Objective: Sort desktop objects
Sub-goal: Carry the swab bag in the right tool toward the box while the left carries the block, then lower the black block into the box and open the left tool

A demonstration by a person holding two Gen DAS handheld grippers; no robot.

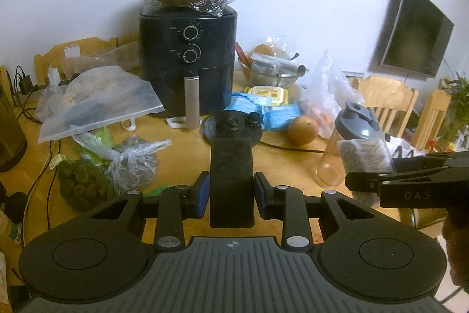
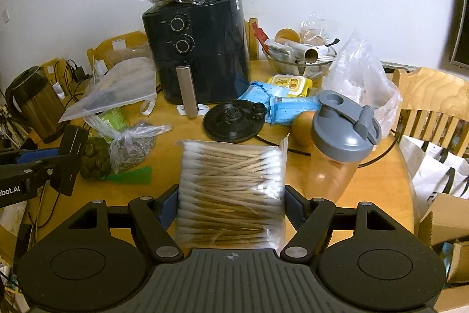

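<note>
The fingers (image 1: 202, 195) of the left gripper (image 1: 231, 195) pinch a flat black box (image 1: 231, 181) from both sides, so the box stands up between the blue pads. The fingers (image 2: 168, 207) of the right gripper (image 2: 231, 207) are spread wide but they press on a clear pack of cotton swabs (image 2: 231, 184), so that pack is held too. Both things are up off the wooden table (image 2: 263, 160), one in each gripper.

Just past the swabs stands a shaker bottle (image 2: 340, 143) with a grey lid, and a round yellow fruit (image 2: 303, 128) sits beside it. In the middle lies a black round kettle base (image 2: 234, 121). Behind it is a big black air fryer (image 2: 199, 49) with a bag of flat breads on top. Blue packs (image 2: 290, 104) and a yellow wipes pack (image 2: 290, 84) lie to its right, near a glass bowl (image 2: 299, 60) full of small stuff. On the left are plastic bags (image 2: 132, 145) of dried food and a dark kettle (image 2: 35, 101).

I think the sorting has only begun. Two things are picked up, but I cannot see where they should go. Almost everything else lies mixed up on the table, so a lot is left to do
</note>
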